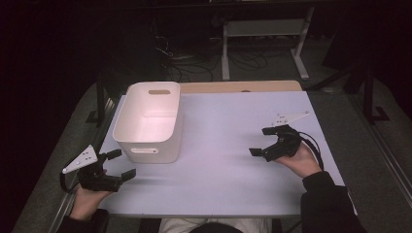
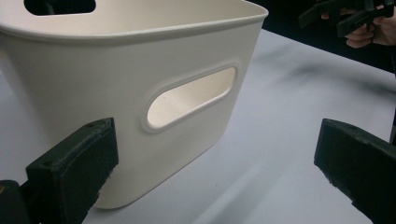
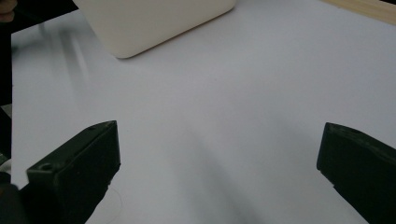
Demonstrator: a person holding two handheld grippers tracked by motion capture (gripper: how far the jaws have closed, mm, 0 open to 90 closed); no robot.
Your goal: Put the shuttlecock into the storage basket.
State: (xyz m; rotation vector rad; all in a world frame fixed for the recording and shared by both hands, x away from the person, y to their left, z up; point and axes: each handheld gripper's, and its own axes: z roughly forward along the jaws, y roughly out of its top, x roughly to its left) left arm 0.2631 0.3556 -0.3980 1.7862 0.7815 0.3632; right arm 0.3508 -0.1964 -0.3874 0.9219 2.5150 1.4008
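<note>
A white plastic bin (image 1: 148, 121) with slot handles stands empty on the left half of the pale table (image 1: 228, 165). My left gripper (image 1: 120, 165) is held at the table's front left corner, open, just in front of the bin's near wall (image 2: 140, 102). My right gripper (image 1: 262, 141) hovers open over the right side of the table, its jaws pointing left toward the bin (image 3: 154, 23). Nothing lies between either pair of jaws.
A wooden strip (image 1: 243, 86) runs along the table's far edge. Beyond it the dark floor holds cables (image 1: 194, 65) and a white desk frame (image 1: 262, 39). The other hand's gripper (image 2: 345, 16) appears at the top right of the left gripper view.
</note>
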